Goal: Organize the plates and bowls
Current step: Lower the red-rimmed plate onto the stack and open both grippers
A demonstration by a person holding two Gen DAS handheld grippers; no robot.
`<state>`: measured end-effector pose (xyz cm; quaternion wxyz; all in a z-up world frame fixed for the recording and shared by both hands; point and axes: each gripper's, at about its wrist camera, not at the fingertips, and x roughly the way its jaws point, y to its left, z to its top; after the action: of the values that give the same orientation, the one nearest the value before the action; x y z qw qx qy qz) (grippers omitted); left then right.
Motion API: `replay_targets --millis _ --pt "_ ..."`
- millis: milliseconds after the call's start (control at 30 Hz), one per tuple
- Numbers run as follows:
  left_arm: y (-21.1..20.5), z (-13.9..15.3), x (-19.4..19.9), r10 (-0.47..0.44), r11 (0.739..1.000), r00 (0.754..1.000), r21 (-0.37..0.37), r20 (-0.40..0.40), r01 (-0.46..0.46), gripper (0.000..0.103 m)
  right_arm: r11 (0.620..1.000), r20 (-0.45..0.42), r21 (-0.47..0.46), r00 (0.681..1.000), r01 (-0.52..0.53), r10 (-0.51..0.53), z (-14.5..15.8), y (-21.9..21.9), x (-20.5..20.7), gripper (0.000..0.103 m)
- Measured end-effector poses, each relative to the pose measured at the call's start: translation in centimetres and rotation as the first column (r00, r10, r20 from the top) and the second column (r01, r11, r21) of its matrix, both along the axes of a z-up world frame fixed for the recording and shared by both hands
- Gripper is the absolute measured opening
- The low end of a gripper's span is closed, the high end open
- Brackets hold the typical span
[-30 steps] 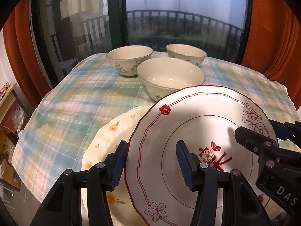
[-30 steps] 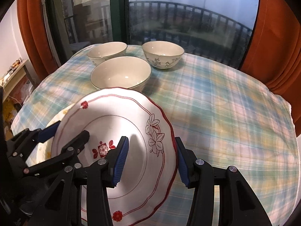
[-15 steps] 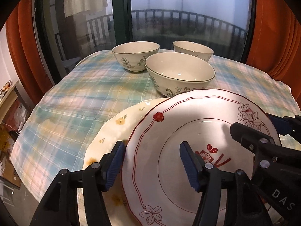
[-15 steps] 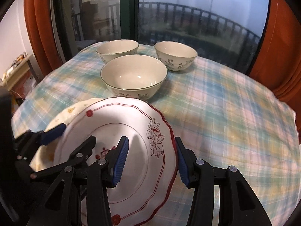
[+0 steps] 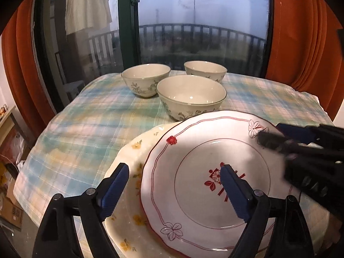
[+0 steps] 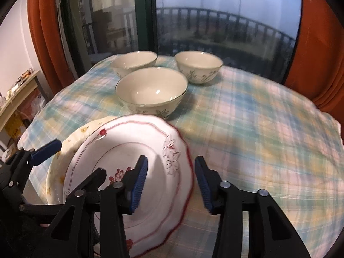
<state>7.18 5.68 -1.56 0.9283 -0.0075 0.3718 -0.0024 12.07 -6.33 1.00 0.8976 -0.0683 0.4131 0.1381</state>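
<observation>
A white plate with red trim and flowers (image 5: 204, 172) lies on a cream plate with yellow flowers (image 5: 133, 169) near the table's front left; both show in the right wrist view too (image 6: 133, 172) (image 6: 64, 159). My left gripper (image 5: 174, 189) is open, its jaws straddling the red plate's left rim. My right gripper (image 6: 171, 182) is open, its jaws straddling the plate's right rim. Three cream bowls with leaf prints stand behind: front (image 5: 191, 95), back left (image 5: 145, 78), back right (image 5: 205, 71).
The table wears a pastel plaid cloth (image 6: 258, 129) with free room on its right half. A window with balcony railing (image 5: 193, 38) and orange curtains (image 5: 301, 32) are behind. A shelf (image 6: 15, 92) and boxes stand at the left.
The red-trimmed plate has come down from a tilt to lie nearly flat on the cream plate. Both grippers lowered with it and their jaws have spread wider.
</observation>
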Motion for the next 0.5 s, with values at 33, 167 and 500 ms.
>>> replay_targets --millis 33,167,500 --pt "0.2 -0.1 0.1 0.007 1.0 1.0 0.0 -0.003 -0.007 0.088 1.0 0.024 -0.025 1.0 0.006 -0.005 0.2 0.0 -0.3 0.029" --pt "0.9 -0.4 0.2 0.012 1.0 1.0 -0.017 -0.011 -0.012 0.088 0.993 0.065 -0.12 0.998 0.004 0.004 0.2 0.8 -0.7 0.02" --pt "2.0 -0.6 0.1 0.004 1.0 1.0 -0.021 -0.005 -0.005 0.089 0.999 -0.058 -0.039 0.998 -0.021 0.019 -2.2 1.4 0.8 0.021"
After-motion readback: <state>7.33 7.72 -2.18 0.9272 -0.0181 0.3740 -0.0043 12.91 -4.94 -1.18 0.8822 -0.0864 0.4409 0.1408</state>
